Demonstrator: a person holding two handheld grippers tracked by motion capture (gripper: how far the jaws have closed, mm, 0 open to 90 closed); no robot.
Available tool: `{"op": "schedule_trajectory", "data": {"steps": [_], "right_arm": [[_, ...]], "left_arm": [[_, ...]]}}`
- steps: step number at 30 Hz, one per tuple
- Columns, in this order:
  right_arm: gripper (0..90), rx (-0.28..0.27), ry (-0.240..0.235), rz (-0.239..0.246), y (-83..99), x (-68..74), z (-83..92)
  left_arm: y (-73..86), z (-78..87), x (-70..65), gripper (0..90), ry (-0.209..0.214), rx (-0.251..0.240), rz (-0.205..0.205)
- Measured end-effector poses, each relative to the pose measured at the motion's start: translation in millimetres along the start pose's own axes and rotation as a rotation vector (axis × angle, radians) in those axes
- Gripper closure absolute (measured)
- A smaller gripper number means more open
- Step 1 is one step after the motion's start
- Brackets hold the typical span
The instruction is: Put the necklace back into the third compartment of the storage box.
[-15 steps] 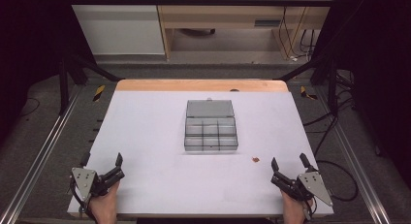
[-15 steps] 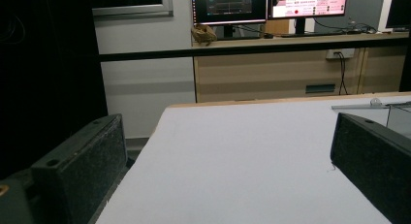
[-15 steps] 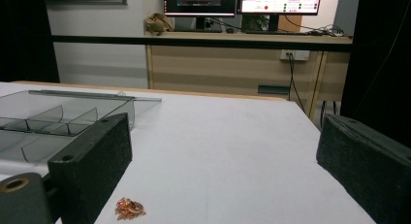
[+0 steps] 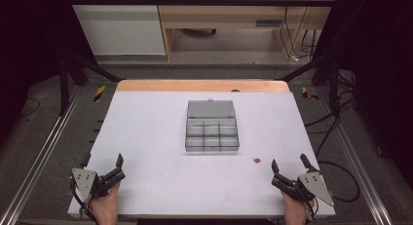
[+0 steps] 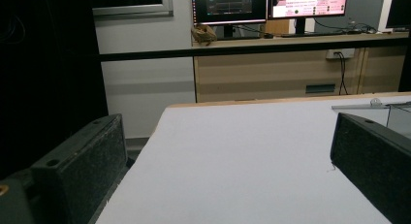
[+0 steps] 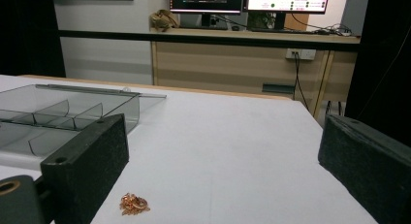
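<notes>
A clear grey compartment box (image 4: 212,132) lies with its lid folded back in the middle of the white table (image 4: 156,186). A small copper-coloured tangle (image 4: 256,160) rests on the table just off the box's near right corner. My left gripper (image 4: 102,161) sits at the near left corner, open, with nothing between its jaws. My right gripper (image 4: 289,162) sits at the near right corner, also open and empty. In the right gripper view the tangle (image 6: 134,203) lies close ahead beside the left jaw, with the box (image 6: 68,115) farther off to the left. My left gripper (image 5: 225,175) faces bare table.
The table has a wooden strip (image 4: 202,85) along its far edge. Metal rails (image 4: 44,152) run along both sides of it. Beyond stand a wooden desk (image 6: 232,64) with monitors (image 5: 228,3) and a black crossbar (image 5: 242,52).
</notes>
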State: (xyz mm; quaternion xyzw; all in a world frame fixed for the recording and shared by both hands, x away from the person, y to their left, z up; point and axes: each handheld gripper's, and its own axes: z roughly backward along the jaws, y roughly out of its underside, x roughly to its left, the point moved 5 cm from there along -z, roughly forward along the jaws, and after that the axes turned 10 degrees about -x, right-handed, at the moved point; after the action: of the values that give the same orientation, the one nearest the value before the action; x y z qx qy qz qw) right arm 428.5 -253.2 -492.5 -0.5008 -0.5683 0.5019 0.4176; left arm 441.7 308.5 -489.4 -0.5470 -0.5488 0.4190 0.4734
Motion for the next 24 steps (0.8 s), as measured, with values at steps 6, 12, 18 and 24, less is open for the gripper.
{"op": "schedule_trajectory", "data": {"steps": [6, 12, 18, 24], "right_arm": [[1.5, 0.012, -0.015, -0.002, -2.6, 1.0, 0.9], [0.9, 0.049, -0.048, 0.005, -6.2, 3.8, 0.5], [3.0, 0.075, -0.085, 0.000, -18.7, 4.7, 0.9], [4.1, 0.127, -0.130, 0.035, -30.8, 8.0, -0.1]], "left_arm": [[0.0, 0.0, 0.0, 0.0, 0.000, 0.000, 0.000], [0.0, 0.0, 0.0, 0.0, 0.000, 0.000, -0.001], [0.0, 0.0, 0.0, 0.0, 0.000, 0.000, -0.001], [0.0, 0.0, 0.0, 0.0, 0.000, 0.000, 0.000]]}}
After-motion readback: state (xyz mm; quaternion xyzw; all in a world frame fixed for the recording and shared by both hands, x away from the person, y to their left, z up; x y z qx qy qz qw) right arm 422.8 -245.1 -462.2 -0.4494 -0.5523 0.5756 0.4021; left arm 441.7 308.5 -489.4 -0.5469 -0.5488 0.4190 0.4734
